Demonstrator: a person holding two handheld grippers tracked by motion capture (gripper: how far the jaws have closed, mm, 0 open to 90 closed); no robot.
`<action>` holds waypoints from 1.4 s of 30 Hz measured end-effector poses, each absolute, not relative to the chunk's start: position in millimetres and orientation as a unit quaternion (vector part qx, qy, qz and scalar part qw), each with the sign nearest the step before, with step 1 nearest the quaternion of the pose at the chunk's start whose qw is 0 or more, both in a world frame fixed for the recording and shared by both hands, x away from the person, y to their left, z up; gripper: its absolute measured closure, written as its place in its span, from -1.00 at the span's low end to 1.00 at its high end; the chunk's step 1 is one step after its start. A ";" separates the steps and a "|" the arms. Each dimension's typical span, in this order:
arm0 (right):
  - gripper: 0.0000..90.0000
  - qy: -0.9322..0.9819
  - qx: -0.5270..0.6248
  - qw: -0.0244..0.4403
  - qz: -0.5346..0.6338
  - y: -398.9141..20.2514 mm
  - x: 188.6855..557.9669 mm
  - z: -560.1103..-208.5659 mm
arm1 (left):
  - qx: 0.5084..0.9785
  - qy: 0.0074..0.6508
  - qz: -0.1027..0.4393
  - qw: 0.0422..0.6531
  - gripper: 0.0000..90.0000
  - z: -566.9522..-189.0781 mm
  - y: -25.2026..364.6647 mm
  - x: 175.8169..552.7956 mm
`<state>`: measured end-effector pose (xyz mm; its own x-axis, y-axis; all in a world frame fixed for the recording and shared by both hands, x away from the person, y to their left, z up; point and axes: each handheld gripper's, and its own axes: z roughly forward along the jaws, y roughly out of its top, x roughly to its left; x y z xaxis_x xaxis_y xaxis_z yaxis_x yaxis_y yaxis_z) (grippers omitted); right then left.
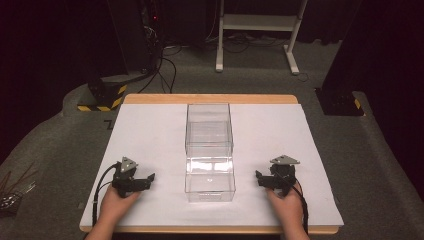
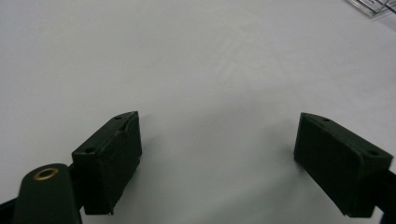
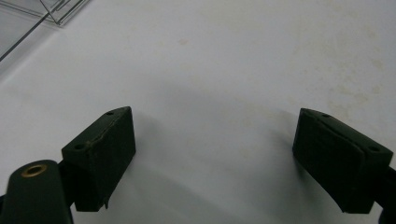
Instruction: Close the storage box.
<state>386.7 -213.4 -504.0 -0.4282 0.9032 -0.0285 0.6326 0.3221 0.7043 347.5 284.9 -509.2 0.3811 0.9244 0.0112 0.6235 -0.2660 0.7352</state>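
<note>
A clear plastic box (image 1: pixel 209 150), long and open-topped, stands in the middle of the white table sheet (image 1: pixel 150 130), running front to back. My left gripper (image 1: pixel 148 178) rests on the sheet to the box's left, held in a hand, jaws wide apart with nothing between them (image 2: pixel 219 158). My right gripper (image 1: pixel 259 177) rests to the box's right, also open and empty (image 3: pixel 215 158). A corner of the box (image 2: pixel 373 5) shows at the top right of the left gripper view. The box's edge (image 3: pixel 42 11) shows at the top left of the right gripper view.
The table has a wooden rim (image 1: pixel 210 98) and stands on grey carpet. A yellow-black striped block (image 1: pixel 102 95) lies beyond the far left corner. A white frame stand (image 1: pixel 257 30) and cables lie farther back. A dark post base (image 1: pixel 340 100) stands at the right.
</note>
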 end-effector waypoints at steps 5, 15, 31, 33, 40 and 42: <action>-0.72 0.784 0.491 0.214 0.315 -213.4 386.7 -504.0 | 0.762 0.508 0.228 0.331 -0.66 -509.1 284.9 347.6; -0.72 0.785 0.490 0.213 0.314 -213.7 387.4 -503.8 | 0.762 0.508 0.228 0.330 -0.66 -509.1 284.9 347.6; -0.74 0.782 0.484 0.211 0.331 -217.8 385.6 -501.1 | 0.762 0.508 0.228 0.330 -0.66 -509.1 284.9 347.7; -0.74 0.779 0.481 0.213 0.341 -218.7 383.3 -498.7 | 0.762 0.508 0.228 0.330 -0.66 -509.1 284.9 347.6; -0.76 0.774 0.464 0.216 0.373 -214.7 375.7 -489.5 | 0.762 0.508 0.228 0.330 -0.66 -509.1 284.9 347.6; -0.77 0.774 0.458 0.220 0.378 -213.3 373.9 -487.4 | 0.762 0.508 0.228 0.330 -0.66 -509.1 284.9 347.6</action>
<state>373.9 -213.3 -487.4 -0.4830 0.8756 0.0053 0.5427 0.2946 0.7865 347.6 284.9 -509.1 0.3805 0.9247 0.0117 0.6236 -0.2659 0.7352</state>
